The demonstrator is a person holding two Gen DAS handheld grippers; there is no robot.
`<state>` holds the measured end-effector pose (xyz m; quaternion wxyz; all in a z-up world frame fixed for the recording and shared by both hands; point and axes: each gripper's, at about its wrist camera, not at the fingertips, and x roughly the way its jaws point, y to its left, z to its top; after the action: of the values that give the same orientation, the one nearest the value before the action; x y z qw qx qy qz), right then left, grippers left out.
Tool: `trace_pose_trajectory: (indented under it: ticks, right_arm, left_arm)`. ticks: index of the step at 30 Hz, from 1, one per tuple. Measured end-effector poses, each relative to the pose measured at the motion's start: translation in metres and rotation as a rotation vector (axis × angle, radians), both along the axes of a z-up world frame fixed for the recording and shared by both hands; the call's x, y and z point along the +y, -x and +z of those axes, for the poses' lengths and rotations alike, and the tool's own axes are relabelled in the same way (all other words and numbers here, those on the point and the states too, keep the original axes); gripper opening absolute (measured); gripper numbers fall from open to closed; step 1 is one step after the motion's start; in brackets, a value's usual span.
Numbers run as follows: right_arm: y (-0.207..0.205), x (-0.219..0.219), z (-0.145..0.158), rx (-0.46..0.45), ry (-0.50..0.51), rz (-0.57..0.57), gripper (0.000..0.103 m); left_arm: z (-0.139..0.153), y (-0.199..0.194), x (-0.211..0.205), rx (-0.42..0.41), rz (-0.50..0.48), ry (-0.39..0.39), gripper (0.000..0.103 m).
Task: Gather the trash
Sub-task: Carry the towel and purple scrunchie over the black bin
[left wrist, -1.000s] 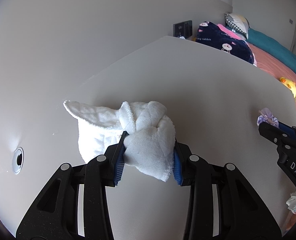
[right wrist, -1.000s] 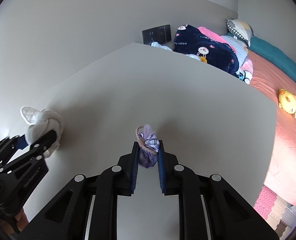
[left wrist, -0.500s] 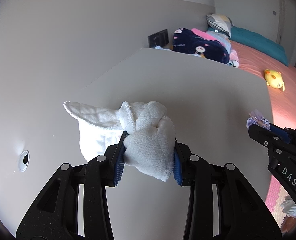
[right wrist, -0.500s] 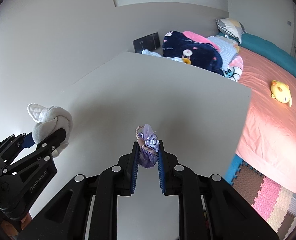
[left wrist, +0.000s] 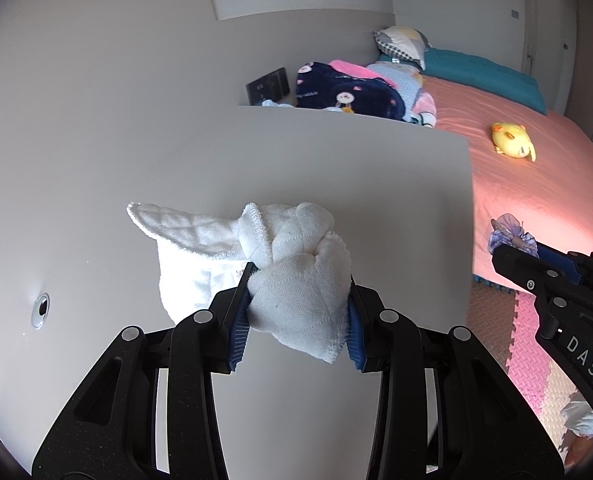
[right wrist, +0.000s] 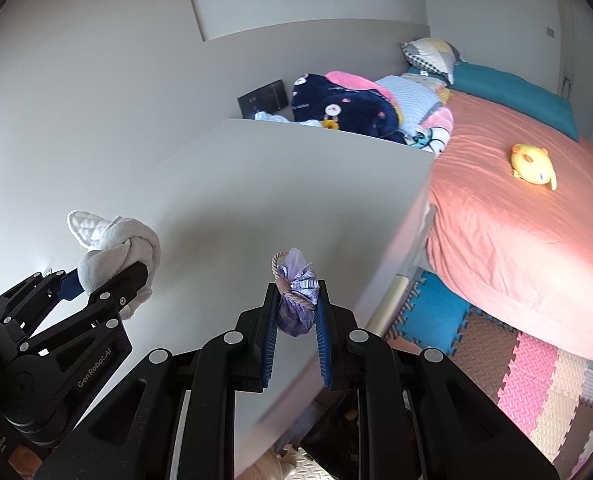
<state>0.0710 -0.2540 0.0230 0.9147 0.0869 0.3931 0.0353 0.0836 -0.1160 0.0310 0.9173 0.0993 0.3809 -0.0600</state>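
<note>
My left gripper (left wrist: pixel 298 312) is clamped on a knotted white cloth (left wrist: pixel 292 272), which fills the gap between its blue pads and hangs clear above the white table (left wrist: pixel 336 168). My right gripper (right wrist: pixel 296 312) is pinched nearly closed on a small purple drawstring pouch (right wrist: pixel 295 300), held over the table's edge, near the pink bed (right wrist: pixel 516 240) and foam floor mats (right wrist: pixel 536 368).

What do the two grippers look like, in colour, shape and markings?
Both are black plastic frames with round silver rivets and blue ribbed pads inside the jaws. The left gripper carries white "GenRobot.AI" lettering on its side, seen from the right wrist; the right gripper shows white "DAS" letters. No cables or sleeves are visible.
</note>
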Motion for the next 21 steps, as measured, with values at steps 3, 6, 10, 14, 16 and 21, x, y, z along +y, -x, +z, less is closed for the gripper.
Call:
trace_pose_trajectory:
  ticks: [3,6,10,14,16,21]
  right_arm:
    - [0.014,-0.01,0.0,-0.008,-0.005,-0.016,0.019]
    - [0.03,-0.021,0.0,-0.018,-0.007,-0.035,0.019]
    - [0.048,-0.037,-0.001,-0.025,-0.007,-0.064,0.019]
    - [0.067,-0.055,-0.002,-0.03,-0.002,-0.098,0.019]
    - [0.074,-0.063,-0.003,-0.031,-0.001,-0.116,0.019]
    - [0.089,-0.084,-0.005,-0.03,0.002,-0.162,0.019]
  left_arm:
    - [0.002,0.008,-0.013,-0.005,-0.027,0.0,0.039]
    - [0.002,0.018,-0.027,-0.006,-0.055,0.005,0.039]
    - [0.001,0.031,-0.048,-0.008,-0.098,0.006,0.039]
    - [-0.003,0.042,-0.067,-0.007,-0.141,0.003,0.039]
    - [-0.004,0.047,-0.077,-0.005,-0.162,0.0,0.039]
    - [-0.007,0.06,-0.098,-0.004,-0.211,-0.008,0.039]
